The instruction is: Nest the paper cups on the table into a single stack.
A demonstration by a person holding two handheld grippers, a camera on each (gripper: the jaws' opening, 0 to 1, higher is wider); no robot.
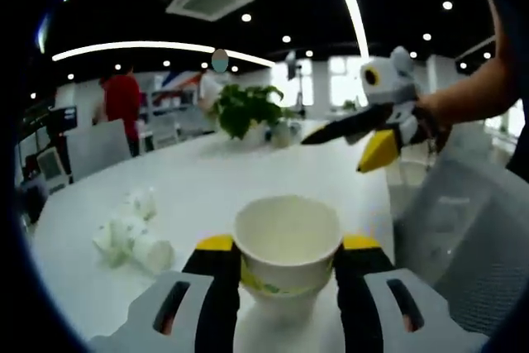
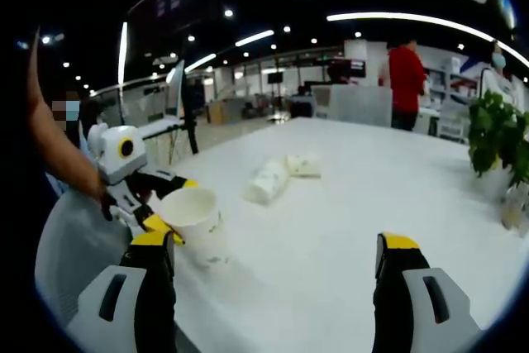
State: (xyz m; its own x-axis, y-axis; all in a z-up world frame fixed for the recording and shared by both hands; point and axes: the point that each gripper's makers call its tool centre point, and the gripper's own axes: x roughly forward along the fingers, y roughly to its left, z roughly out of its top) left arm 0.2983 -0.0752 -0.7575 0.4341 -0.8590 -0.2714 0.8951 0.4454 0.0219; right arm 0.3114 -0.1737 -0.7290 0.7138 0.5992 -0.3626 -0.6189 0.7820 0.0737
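- White, smooth desk [image 1: 207, 175] carries everything; it looks slick, so loose cups could slide. Open office room behind, people well apart, a potted plant [image 1: 245, 109] at the far edge.
- Loose paper cups [image 1: 132, 237] lie tipped on their sides, near each other.
- Left tool [image 1: 288, 264] clamps an upright paper cup [image 1: 288, 241] by its wall: light, thin, easily crushed, so I'd grip gently below the rim.
- Right tool [image 2: 277, 274] hangs wide open, holding nothing.
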